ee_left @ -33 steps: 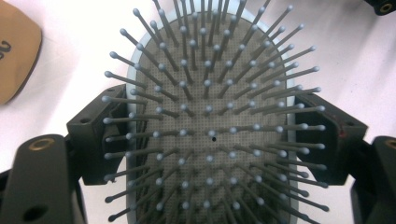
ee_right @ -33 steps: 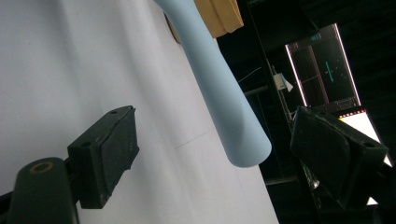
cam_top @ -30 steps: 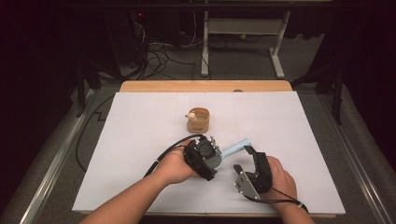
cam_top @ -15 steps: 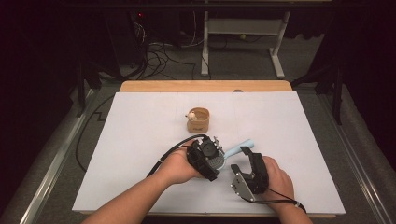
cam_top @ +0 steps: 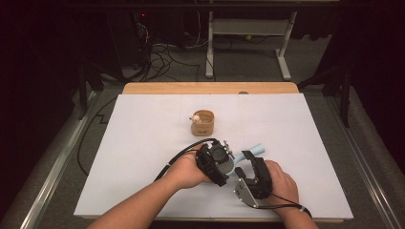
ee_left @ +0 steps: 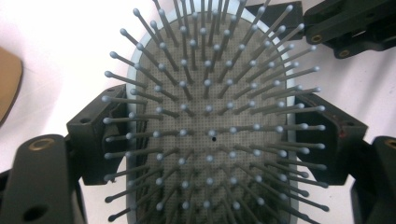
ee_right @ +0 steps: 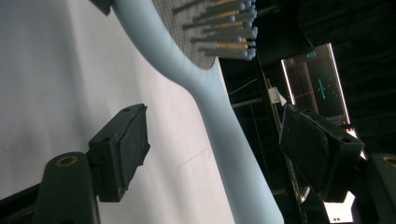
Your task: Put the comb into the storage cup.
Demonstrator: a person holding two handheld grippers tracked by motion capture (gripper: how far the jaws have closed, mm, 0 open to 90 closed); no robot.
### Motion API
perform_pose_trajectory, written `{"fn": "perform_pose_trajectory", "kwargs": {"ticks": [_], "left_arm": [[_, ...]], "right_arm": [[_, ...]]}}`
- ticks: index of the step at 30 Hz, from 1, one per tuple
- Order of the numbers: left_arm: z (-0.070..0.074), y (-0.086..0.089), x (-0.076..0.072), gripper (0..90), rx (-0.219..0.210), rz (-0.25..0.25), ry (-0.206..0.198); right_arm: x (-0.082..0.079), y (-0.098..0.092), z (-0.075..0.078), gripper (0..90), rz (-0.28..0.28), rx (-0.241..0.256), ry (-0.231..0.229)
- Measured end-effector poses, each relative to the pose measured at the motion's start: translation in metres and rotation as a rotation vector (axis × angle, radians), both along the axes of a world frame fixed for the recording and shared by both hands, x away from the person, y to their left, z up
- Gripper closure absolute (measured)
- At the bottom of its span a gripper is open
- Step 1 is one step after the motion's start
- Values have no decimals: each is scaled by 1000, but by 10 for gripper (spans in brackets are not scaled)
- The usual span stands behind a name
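Left gripper [cam_top: 224, 164] clamped on the head of the one light-blue hairbrush [ee_left: 205, 126], jaws pressed against both edges of the bristle pad, bristles facing the camera in the left gripper view. Brush held just above the white table sheet [cam_top: 143, 143] at the near middle, handle pointing away to the right. Right gripper [ee_right: 212, 144] spread wide, jaws standing either side of the handle with daylight between pad and handle on both sides, nothing gripped. Judged as mid-handover: pickup done, second grip on the handle not yet closed, whatever comes after the regrasp left to do. Counted: one hairbrush, two grippers, two hands, one small tan wooden cup [cam_top: 203, 122] well apart toward the far middle of the sheet, one small pale thing [cam_top: 195, 116] touching its left rim, too small to name
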State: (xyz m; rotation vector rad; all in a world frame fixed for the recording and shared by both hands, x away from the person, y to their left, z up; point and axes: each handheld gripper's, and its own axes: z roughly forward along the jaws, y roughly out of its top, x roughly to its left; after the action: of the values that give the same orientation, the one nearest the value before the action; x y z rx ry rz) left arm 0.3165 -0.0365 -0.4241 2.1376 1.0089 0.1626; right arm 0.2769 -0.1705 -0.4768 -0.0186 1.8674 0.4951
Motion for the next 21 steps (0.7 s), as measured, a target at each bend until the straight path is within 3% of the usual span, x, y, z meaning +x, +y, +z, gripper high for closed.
{"fn": "perform_pose_trajectory", "kwargs": {"ticks": [13, 21], "left_arm": [[0, -5, 0, 209, -10, -10, 6], [-1, -6, -1, 209, -4, -17, 14]], "right_arm": [[-1, 2, -1, 349, 10, -13, -5], [-3, 4, -1, 426, 25, -52, -24]]}}
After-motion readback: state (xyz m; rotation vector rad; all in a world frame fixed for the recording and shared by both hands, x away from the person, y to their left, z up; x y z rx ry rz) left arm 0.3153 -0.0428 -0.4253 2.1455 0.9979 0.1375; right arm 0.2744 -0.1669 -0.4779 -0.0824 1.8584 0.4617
